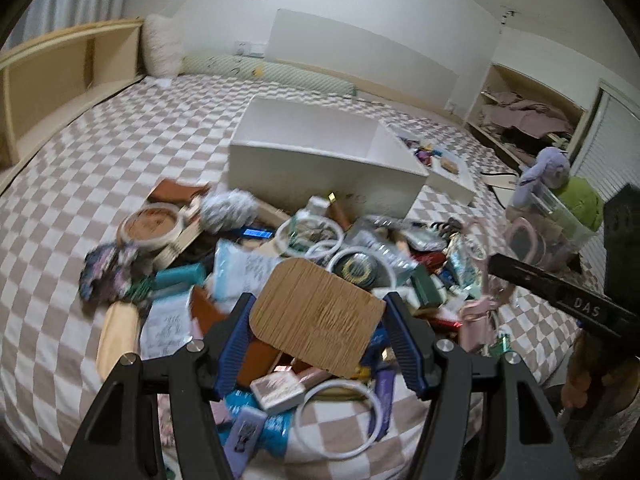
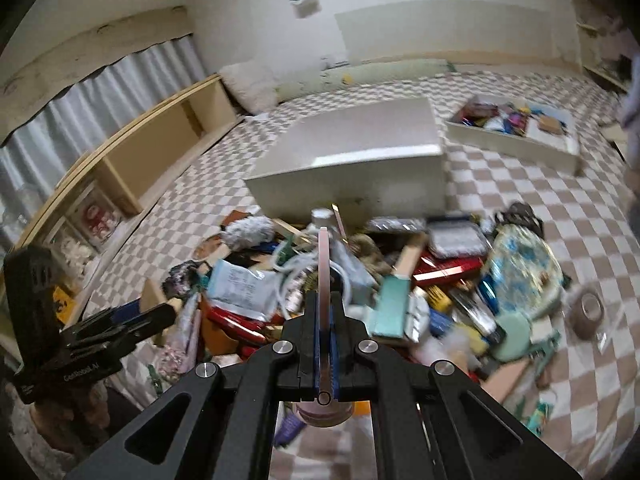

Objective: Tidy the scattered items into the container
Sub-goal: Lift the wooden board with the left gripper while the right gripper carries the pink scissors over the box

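A checkered bedspread (image 1: 120,128), wooden shelf (image 1: 60,76), white pillow (image 1: 162,46) and grey curtain (image 2: 100,92).

The left claw (image 1: 316,344) is a black frame of angular arms with triangular cut-outs, joined by round silver screws. Its two fingers (image 1: 230,354) carry ribbed blue pads on their inner faces. The right claw (image 2: 328,312) is built the same way: black linkage, silver screw heads, blue pads. Seen from the side, each tool is a slim black bar with small white lettering, backed by a boxy black housing.
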Available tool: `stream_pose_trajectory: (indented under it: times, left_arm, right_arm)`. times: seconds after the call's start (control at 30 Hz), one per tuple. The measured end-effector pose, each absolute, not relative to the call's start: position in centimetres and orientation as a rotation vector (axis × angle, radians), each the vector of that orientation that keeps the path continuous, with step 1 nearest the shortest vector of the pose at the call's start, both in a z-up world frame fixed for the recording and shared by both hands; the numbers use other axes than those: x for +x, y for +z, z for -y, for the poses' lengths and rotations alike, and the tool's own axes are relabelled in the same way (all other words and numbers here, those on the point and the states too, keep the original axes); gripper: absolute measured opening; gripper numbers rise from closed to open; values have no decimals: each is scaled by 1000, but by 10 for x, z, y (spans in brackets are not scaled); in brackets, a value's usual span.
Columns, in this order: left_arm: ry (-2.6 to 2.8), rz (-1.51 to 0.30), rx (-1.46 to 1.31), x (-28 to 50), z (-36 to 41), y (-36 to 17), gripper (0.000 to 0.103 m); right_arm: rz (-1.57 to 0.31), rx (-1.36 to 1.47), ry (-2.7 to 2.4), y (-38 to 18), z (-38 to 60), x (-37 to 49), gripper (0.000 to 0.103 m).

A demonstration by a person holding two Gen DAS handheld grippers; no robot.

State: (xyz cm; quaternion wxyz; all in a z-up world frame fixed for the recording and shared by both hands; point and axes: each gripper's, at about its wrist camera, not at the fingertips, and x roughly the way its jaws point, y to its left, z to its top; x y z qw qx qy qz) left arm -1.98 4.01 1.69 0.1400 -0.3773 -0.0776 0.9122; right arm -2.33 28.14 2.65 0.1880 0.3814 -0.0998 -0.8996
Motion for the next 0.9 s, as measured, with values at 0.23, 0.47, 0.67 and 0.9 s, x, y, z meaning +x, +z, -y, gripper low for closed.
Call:
stream_pose_trajectory:
  times: [0.23,0.47,0.67,0.9]
  left_arm:
    - [2625,208,-998,-53,-56,54,64]
    - [2654,179,-881,-87,-68,92,64]
    - [2663,169,-817,-114,-77,119,64]
    - [2657,193,-822,-151,-82,135,64]
  right_arm:
    - [181,1011,-2537,63,-265,-49,5]
    - [115,900,-2596,104,-262,-77,5]
    - [113,827,-2620,130,-264,-99,5]
    - [85,801,-2656,148,-262,-132,5]
